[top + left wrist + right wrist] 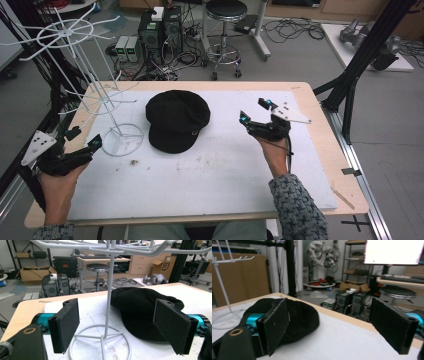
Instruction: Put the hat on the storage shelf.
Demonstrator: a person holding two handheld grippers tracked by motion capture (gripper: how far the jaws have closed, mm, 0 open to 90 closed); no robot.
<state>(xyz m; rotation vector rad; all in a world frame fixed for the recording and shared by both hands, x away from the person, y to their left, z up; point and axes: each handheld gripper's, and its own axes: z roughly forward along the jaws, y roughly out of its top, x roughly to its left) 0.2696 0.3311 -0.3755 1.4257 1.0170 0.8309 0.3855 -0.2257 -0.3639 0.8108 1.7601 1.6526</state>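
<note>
Jaws of the right gripper (253, 111) stood wide apart with nothing between them, and its pads (275, 323) touched no object. No earlier picture bears on their motion, so only their spread is told. That gripper hovered over the white mat (215, 170), on the right half of the table (320, 115), pointing toward the black cap (177, 120) but well apart from it. In the right gripper view the cap (299, 317) lay beyond the near jaw, partly hidden by it, with bare mat between the two jaws.

The left gripper (85, 141) was likewise open, jaws spread wide and empty. It rested low at the left edge of the mat, held by the person's left hand (57, 187). In the left gripper view its pads (66, 322) flanked the ring base of the white wire rack (108, 297), whose upright pole rose between the jaws farther off; neither pad touched it.

The rack (107, 107) stood on the left part of the mat, its round base just beside the cap's brim. The cap lay flat near the middle of the mat, toward the far side, crown up, brim facing the person.

Beyond the table, a stool (226, 30) and computer towers (160, 30) stood on the floor among cables.
</note>
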